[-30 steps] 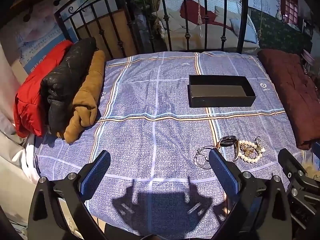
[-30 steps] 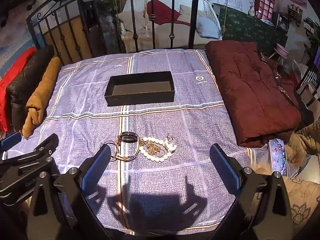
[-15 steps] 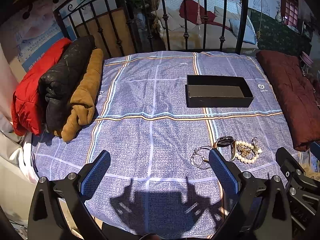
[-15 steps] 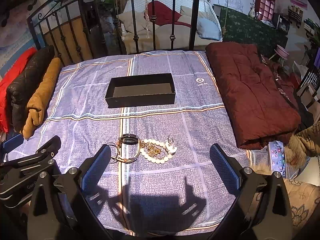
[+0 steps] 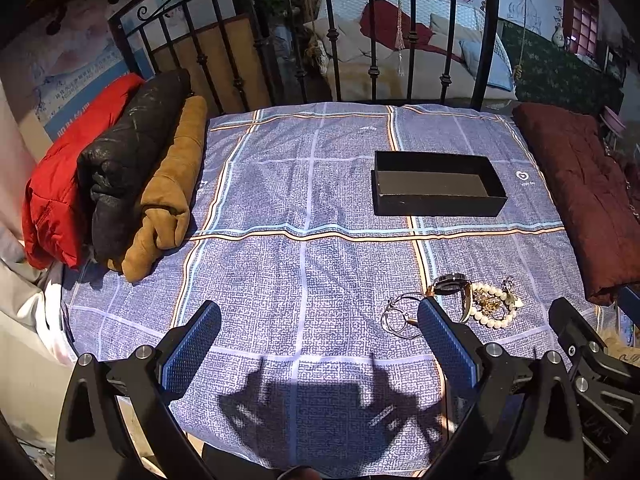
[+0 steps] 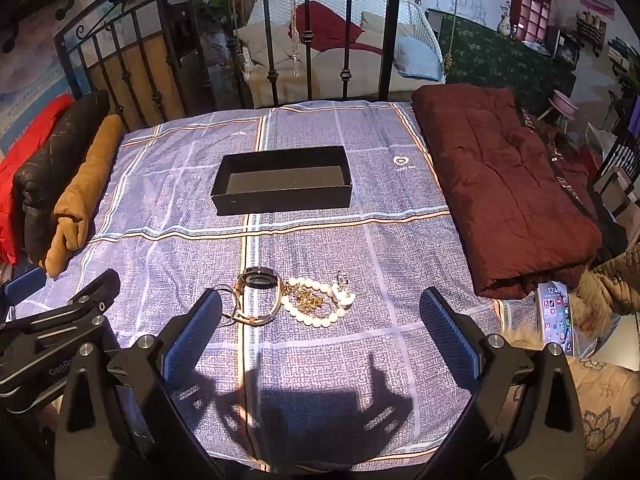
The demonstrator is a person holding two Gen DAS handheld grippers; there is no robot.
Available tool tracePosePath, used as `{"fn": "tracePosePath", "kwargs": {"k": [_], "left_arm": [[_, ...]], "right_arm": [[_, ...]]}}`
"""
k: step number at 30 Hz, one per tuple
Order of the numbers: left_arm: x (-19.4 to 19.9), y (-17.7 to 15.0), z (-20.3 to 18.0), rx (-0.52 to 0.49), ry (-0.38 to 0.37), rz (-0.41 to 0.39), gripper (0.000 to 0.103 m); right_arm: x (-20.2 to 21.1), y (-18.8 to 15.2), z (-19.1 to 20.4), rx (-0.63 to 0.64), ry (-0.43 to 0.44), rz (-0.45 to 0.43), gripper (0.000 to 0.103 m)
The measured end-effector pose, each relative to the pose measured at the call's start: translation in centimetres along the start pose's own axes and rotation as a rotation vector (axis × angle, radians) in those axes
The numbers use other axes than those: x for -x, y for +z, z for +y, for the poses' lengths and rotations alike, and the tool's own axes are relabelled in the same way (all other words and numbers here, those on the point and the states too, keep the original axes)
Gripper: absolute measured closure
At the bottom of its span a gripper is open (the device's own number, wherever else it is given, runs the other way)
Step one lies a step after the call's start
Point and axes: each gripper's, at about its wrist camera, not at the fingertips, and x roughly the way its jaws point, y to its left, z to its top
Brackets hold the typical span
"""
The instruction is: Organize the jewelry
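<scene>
Jewelry (image 6: 294,298) in a small heap on the bed cover (image 6: 400,248), lower middle of the right wrist frame: a watch (image 6: 259,280) with its strap, a white bead bracelet (image 6: 316,308) around a tangle of gold chain (image 6: 308,300), a small white and silver piece (image 6: 342,290) at the right edge of the heap. Thin wire rings (image 5: 396,316) at the left of the heap, partly hidden behind a finger in both views. Single chain links too small to make out. Black open box (image 6: 282,184) farther up the cover, well apart from the heap, empty inside as far as visible.

Left gripper (image 5: 318,340) low at the bottom of its frame, fingers (image 5: 192,344) spread wide, holding nothing, above bare cover left of the heap. Right gripper (image 6: 320,330) likewise with fingers (image 6: 448,328) wide apart and empty, the heap just beyond and between them. Each gripper cut off at the frame bottom; no hand visible.

Dark red quilt (image 6: 500,184) folded at the right side. Red, black and tan rolled clothes (image 5: 120,184) at the left. Phone (image 6: 554,316) at lower right with lit screen, clock starting "12:4", last digit unclear. Small heart logo (image 6: 400,161) printed on the cover, its text unreadable. "Gen" readable on the left gripper body, rest cut off.
</scene>
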Motion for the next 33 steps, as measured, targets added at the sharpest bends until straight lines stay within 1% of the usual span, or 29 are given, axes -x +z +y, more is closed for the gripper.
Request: {"fn": "tracePosePath", "kwargs": {"k": [33], "left_arm": [[0.06,-0.16,0.07,0.007,-0.001,-0.001,0.006]], "right_arm": [[-0.2,-0.09,0.25,0.008,-0.005,-0.001,0.006]]}}
